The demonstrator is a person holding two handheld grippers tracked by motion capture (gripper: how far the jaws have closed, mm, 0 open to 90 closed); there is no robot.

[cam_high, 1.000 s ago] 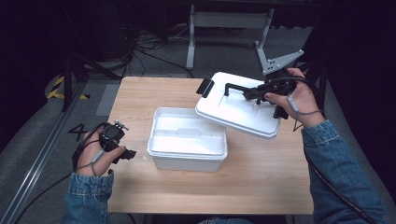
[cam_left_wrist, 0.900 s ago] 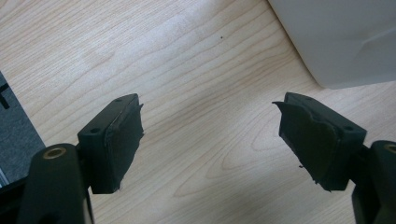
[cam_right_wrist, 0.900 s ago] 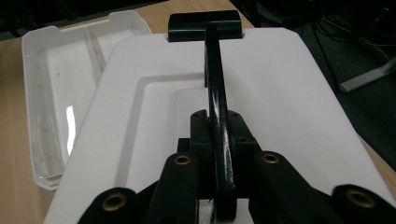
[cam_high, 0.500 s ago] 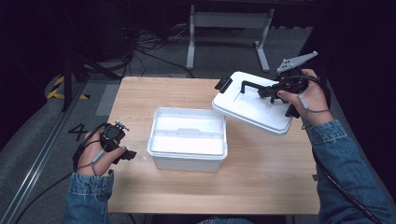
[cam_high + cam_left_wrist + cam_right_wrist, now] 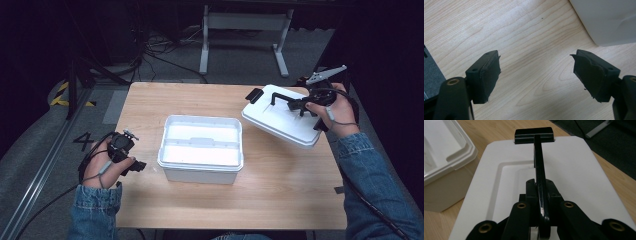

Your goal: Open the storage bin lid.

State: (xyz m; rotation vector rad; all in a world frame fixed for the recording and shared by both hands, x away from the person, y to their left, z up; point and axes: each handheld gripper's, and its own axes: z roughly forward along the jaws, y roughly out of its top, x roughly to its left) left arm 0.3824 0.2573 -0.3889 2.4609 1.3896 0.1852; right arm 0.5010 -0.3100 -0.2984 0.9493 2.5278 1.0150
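Note:
A white open box (image 5: 201,148) stands in the middle of the wooden table (image 5: 280,200). Its white lid (image 5: 280,121) hangs tilted at the right side of the table, carried by its black handle (image 5: 287,100). My right gripper (image 5: 303,106) is shut on that handle; in the right gripper view the handle bar (image 5: 539,177) runs between the closed jaws over the lid (image 5: 579,167), with the box (image 5: 441,157) at the left. My left gripper (image 5: 134,166) rests at the table's left edge, left of the box, its jaws open over bare wood (image 5: 536,75).
A grey metal stand (image 5: 245,30) and cables lie on the dark floor beyond the table. Yellow-black tape (image 5: 67,95) marks the floor at the left. A corner of the box (image 5: 609,20) shows in the left gripper view.
My right gripper has carried the lid to the right and lower, away from above the box toward the table's right edge. The left hand has stayed still.

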